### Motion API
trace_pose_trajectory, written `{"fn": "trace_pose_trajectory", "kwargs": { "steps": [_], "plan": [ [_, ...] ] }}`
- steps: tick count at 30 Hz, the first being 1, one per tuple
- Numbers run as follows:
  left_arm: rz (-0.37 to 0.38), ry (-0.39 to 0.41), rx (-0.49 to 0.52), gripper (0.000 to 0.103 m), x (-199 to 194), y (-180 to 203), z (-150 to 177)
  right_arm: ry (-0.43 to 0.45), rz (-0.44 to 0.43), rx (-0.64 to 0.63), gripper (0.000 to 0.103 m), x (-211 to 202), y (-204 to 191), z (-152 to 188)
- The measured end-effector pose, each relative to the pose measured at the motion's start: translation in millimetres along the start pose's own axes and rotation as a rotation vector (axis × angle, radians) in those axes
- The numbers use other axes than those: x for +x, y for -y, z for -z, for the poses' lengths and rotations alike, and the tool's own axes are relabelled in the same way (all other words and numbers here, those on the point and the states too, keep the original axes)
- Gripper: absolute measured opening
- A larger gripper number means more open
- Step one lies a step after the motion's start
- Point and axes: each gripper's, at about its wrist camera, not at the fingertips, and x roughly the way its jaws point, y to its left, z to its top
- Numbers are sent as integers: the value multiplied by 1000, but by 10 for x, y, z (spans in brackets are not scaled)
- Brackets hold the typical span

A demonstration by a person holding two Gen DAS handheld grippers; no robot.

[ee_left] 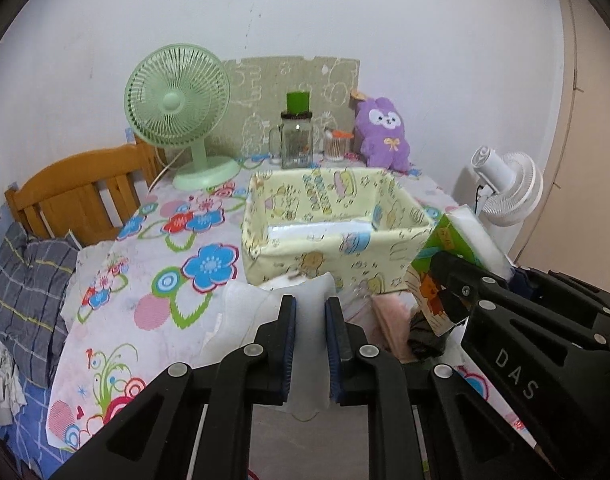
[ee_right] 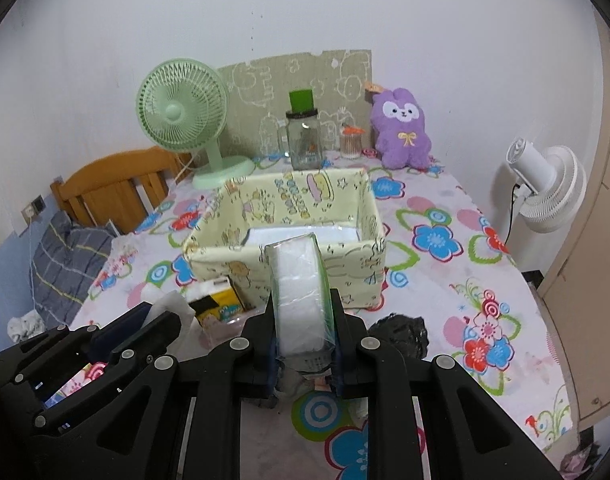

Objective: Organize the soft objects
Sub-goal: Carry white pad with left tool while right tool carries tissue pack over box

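Both views close, facing storage box (ee_left: 337,220)

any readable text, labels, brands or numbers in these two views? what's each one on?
"DAS": raised letters on the black body of the right gripper, seen from the left wrist view.
Yellow storage box: blue printed characters on the inner back wall, too blurred to read.
Tissue pack held in the right gripper: print too small to read.
Yellow-and-black packet in front of the box: print unreadable.
Board behind the jar: drawn doodles, nothing legible.

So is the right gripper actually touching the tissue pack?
Touching. The right wrist view shows the right gripper with jaws pressed against both sides of the tissue pack.
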Motion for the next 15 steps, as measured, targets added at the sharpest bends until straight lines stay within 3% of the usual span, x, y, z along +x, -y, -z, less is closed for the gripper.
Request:
{"fn": "trace_pose_trajectory", "kwargs": {
  "steps": [15],
  "plan": [
    [28, 49, -2, 12, -141, 130, -239, 51, -27, -17, 23, -230, 90, -265]
  ]
}}
